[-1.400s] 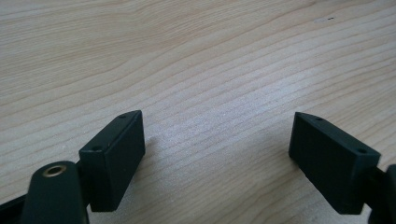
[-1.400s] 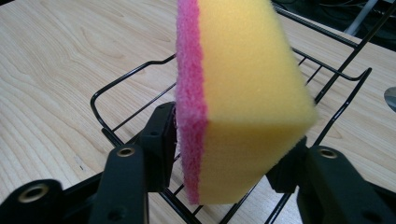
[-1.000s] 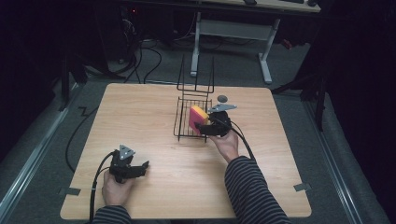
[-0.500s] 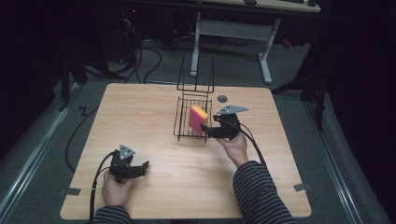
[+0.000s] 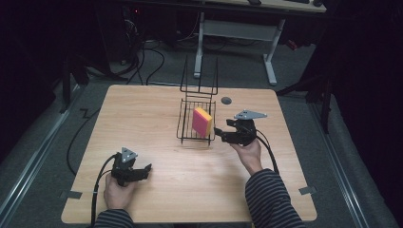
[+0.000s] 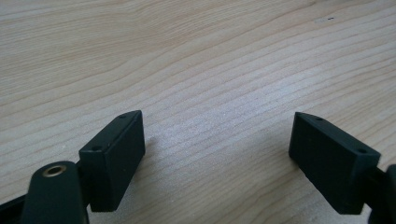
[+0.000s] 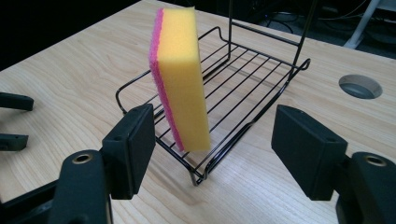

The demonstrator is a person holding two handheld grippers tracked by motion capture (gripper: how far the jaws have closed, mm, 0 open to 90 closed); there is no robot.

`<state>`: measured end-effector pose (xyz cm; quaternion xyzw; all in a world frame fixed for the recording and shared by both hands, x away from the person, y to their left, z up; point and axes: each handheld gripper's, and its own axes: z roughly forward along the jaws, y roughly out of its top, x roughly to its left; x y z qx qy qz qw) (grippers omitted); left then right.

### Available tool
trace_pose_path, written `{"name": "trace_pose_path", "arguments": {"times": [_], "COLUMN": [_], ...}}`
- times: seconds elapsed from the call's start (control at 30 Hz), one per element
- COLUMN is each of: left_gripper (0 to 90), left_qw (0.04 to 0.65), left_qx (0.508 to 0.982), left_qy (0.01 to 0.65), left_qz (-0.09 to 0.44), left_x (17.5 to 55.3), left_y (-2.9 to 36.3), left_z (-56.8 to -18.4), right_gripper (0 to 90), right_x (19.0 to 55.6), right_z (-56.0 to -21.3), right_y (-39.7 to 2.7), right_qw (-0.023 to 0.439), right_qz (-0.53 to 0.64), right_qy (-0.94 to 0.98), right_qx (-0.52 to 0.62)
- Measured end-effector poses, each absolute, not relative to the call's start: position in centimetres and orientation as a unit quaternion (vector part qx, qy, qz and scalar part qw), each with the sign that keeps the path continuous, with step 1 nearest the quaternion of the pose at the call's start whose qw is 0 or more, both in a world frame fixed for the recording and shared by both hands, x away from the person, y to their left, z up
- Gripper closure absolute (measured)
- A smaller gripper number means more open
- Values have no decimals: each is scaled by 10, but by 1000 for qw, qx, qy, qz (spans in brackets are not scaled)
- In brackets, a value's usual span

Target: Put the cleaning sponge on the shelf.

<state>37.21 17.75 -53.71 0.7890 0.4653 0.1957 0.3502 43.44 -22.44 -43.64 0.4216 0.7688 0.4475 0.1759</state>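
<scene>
A yellow sponge (image 5: 202, 121) (image 7: 181, 77) with a pink scrub side stands on edge inside a black wire rack (image 5: 188, 127) (image 7: 252, 70) near the table's middle. My right gripper (image 5: 222, 135) (image 7: 212, 144) is open just right of the rack, its jaws apart from the sponge and holding nothing. My left gripper (image 5: 145, 171) (image 6: 217, 154) rests open on the bare wood at the front left, nothing between its jaws.
The wooden table (image 5: 142, 114) has a round cable hole (image 5: 226, 100) (image 7: 360, 86) behind the rack. The rack's tall wire back (image 5: 199, 78) rises at its far side. A desk frame and cables stand on the floor beyond.
My right gripper has let go of the sponge and drawn back to the right of the rack. The sponge stays standing in the rack. The left gripper has not moved.
</scene>
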Motion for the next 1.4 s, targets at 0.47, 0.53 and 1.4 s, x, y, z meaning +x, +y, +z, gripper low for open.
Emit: {"name": "trace_pose_path", "arguments": {"times": [0.47,0.53,1.4], "left_gripper": [189,188,189], "left_qw": [350,350,350], "left_qx": [789,789,789], "left_qy": [465,465,466], "left_qz": [196,196,196], "left_x": [372,372,372], "left_y": [178,178,177], "left_z": [-537,-537,-537], "right_gripper": [322,325,347], "right_x": [424,421,391], "right_z": [-424,-421,-433], "right_y": [-245,-251,-298], "right_qw": [180,186,200], "right_qz": [458,458,467], "right_qy": [760,760,730], "right_qx": [425,422,457]}}
